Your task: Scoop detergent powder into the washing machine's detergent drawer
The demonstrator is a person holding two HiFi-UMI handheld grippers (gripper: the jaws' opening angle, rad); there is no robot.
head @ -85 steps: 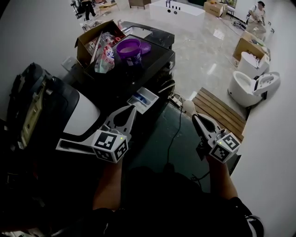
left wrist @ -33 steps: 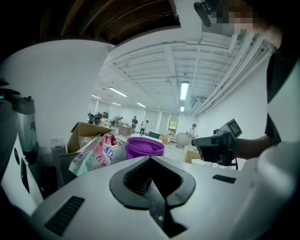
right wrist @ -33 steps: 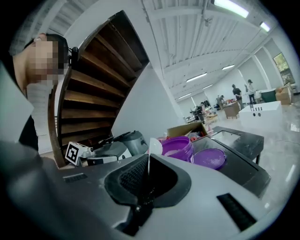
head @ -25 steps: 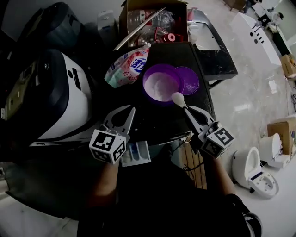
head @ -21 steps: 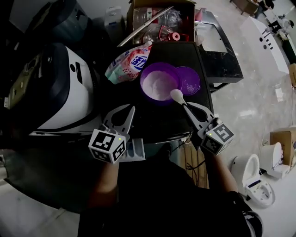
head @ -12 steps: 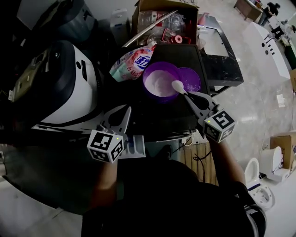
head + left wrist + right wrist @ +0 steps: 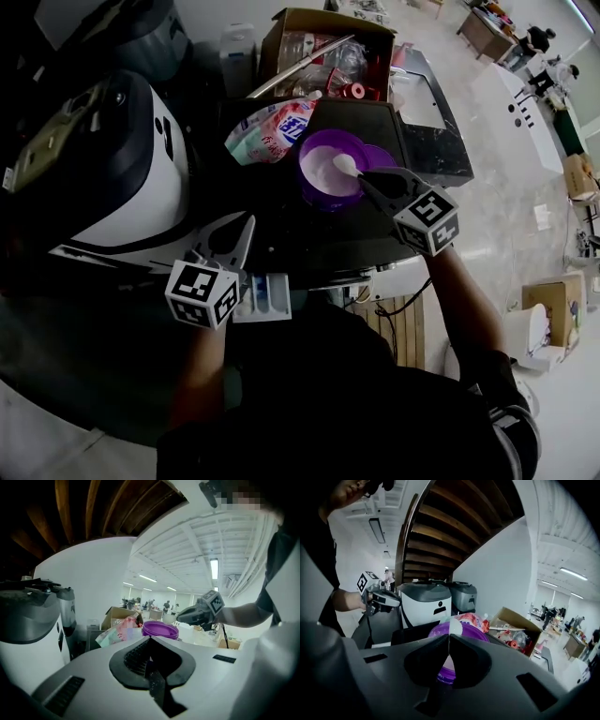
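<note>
Your right tongs [image 7: 367,180] are clenched on the white scoop [image 7: 345,165], whose bowl sits inside the rim of the purple tub [image 7: 319,193], at the powder. Your left tongs [image 7: 247,221] are pressed together, empty, just beside the detergent drawer [image 7: 269,298].

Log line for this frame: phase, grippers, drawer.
phase: scooping | right gripper: shut on spoon, over purple tub | left gripper: shut, empty | drawer: open

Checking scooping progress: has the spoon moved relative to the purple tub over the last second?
Yes. The spoon went from the purple tub's near rim inward, over the powder.
</note>
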